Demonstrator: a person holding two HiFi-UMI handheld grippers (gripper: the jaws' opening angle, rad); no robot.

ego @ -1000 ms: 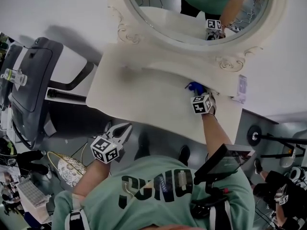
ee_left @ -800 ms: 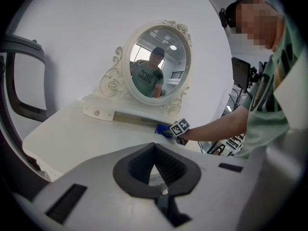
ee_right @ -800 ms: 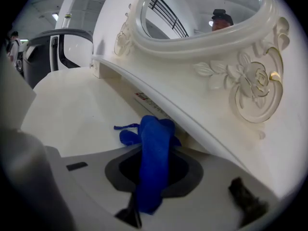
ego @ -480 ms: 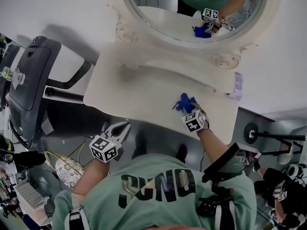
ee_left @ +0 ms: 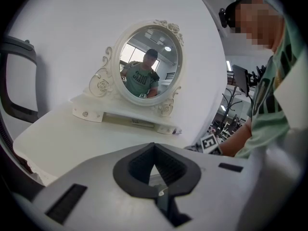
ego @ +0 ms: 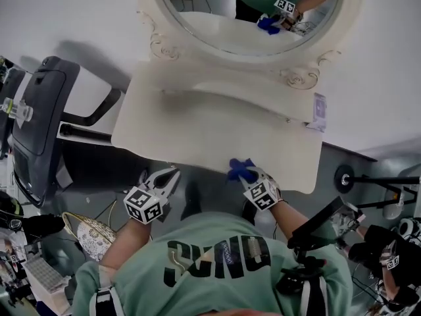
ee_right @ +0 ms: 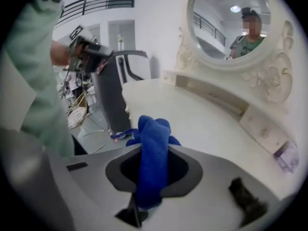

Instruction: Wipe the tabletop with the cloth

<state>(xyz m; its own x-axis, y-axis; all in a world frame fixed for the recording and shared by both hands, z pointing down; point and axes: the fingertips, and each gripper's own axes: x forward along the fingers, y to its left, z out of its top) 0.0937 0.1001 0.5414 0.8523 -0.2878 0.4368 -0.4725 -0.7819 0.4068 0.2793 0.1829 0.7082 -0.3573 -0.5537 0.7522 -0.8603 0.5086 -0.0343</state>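
Note:
The blue cloth point(ego: 240, 170) is bunched between the jaws of my right gripper point(ego: 248, 176), which is shut on it at the front edge of the cream tabletop point(ego: 191, 130), right of the middle. In the right gripper view the cloth point(ee_right: 153, 138) stands up out of the right gripper point(ee_right: 153, 150), with the table stretching away beyond it. My left gripper point(ego: 170, 176) hangs off the table below its front edge, jaws together and holding nothing. The left gripper point(ee_left: 154, 148) faces the table and the oval mirror point(ee_left: 148, 64).
An ornate oval mirror point(ego: 250, 12) on a low drawer shelf point(ego: 263, 87) stands along the table's back edge. A small purple-and-white item point(ego: 319, 105) sits at the back right. A black office chair point(ego: 43, 120) is left of the table. A basket point(ego: 92, 232) and clutter lie on the floor.
My right gripper has dragged the blue cloth from the back right of the tabletop toward me and leftward, to the front edge. The left gripper has stayed in place.

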